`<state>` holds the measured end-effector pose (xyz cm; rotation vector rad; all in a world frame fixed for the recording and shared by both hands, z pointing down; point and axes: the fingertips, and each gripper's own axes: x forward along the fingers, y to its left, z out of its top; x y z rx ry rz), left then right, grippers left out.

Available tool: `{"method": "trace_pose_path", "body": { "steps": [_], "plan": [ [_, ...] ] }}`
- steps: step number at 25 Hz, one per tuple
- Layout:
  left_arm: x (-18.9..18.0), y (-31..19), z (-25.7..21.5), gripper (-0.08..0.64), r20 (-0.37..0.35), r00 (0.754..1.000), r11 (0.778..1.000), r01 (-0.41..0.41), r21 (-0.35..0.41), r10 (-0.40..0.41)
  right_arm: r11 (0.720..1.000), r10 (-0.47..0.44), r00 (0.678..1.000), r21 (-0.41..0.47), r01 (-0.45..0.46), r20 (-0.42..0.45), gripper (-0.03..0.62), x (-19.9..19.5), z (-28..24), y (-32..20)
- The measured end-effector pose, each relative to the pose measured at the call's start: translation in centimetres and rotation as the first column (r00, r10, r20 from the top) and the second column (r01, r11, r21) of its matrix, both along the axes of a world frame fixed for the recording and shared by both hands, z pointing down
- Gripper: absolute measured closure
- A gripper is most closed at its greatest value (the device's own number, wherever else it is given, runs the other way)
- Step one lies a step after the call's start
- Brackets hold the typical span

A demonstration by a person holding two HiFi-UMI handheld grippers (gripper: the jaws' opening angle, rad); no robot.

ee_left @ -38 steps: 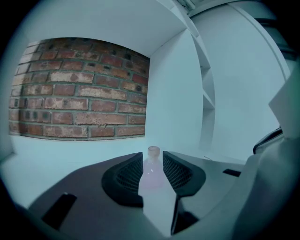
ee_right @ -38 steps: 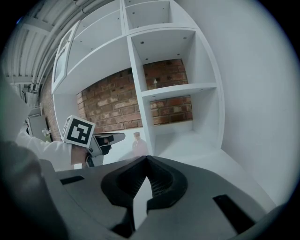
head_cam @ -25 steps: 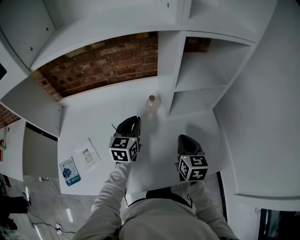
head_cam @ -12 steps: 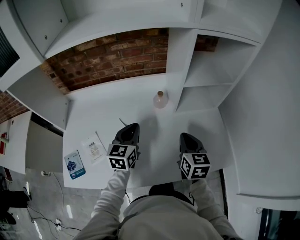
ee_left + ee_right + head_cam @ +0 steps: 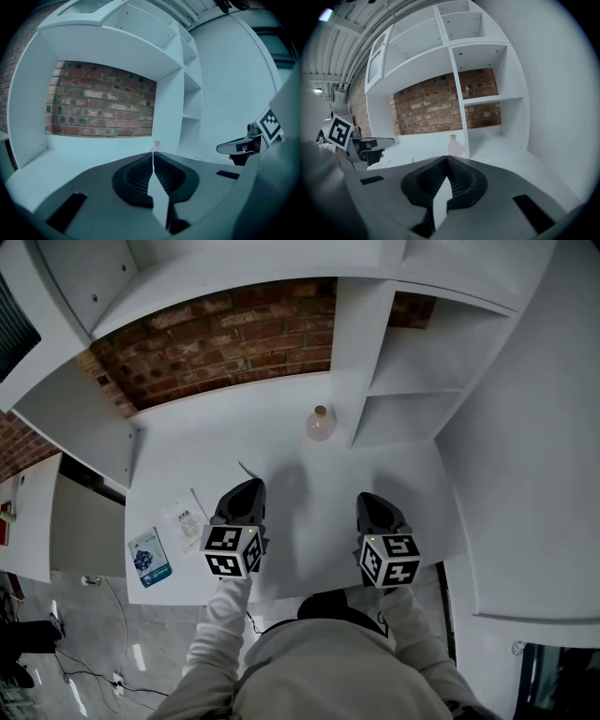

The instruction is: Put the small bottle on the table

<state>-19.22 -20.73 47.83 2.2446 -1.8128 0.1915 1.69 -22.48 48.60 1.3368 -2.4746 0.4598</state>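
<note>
The small bottle (image 5: pixel 321 424), clear with pinkish contents and a tan cap, stands upright on the white table (image 5: pixel 300 512) beside the shelf divider. Neither gripper touches it. My left gripper (image 5: pixel 246 487) sits nearer to me on the left, its jaws shut with nothing between them. My right gripper (image 5: pixel 369 501) sits level with it on the right, also shut and empty. In the left gripper view only the bottle's cap (image 5: pixel 156 144) peeks above the closed jaws. The right gripper view shows the bottle (image 5: pixel 454 146) standing just past the closed tips.
White shelving (image 5: pixel 405 381) rises at the table's back right, with a brick wall (image 5: pixel 216 334) behind the open bay. Two leaflets (image 5: pixel 148 557) lie at the table's left edge. A thin dark item (image 5: pixel 249 471) lies ahead of the left gripper.
The left gripper has drawn back from the bottle toward me and a little left. The bottle stays standing where it was. The right gripper has barely moved.
</note>
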Motion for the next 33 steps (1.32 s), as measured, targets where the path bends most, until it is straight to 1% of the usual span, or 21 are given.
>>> {"method": "trace_pose_path", "body": {
  "steps": [9, 17, 33],
  "plan": [
    [0.1, 2.4, 0.5, 0.535, 0.010, 1.000, 1.000, -0.001, -0.016, 0.001, 0.999, -0.035, 0.999, 0.021, 0.035, -0.001, 0.565, -0.6, -0.6, 0.8],
    [-0.5, 3.4, 1.2, 0.535, 0.004, 1.000, 0.999, 0.012, -0.032, -0.012, 0.998, -0.056, 0.998, 0.031, 0.057, -0.011, 0.565, -1.1, -0.7, 1.3],
    [0.6, 2.7, 1.7, 0.535, 0.005, 1.000, 0.998, -0.026, -0.050, 0.026, 0.996, -0.086, 0.996, 0.009, 0.086, -0.020, 0.565, -1.7, 0.1, 1.2]
  ]
}}
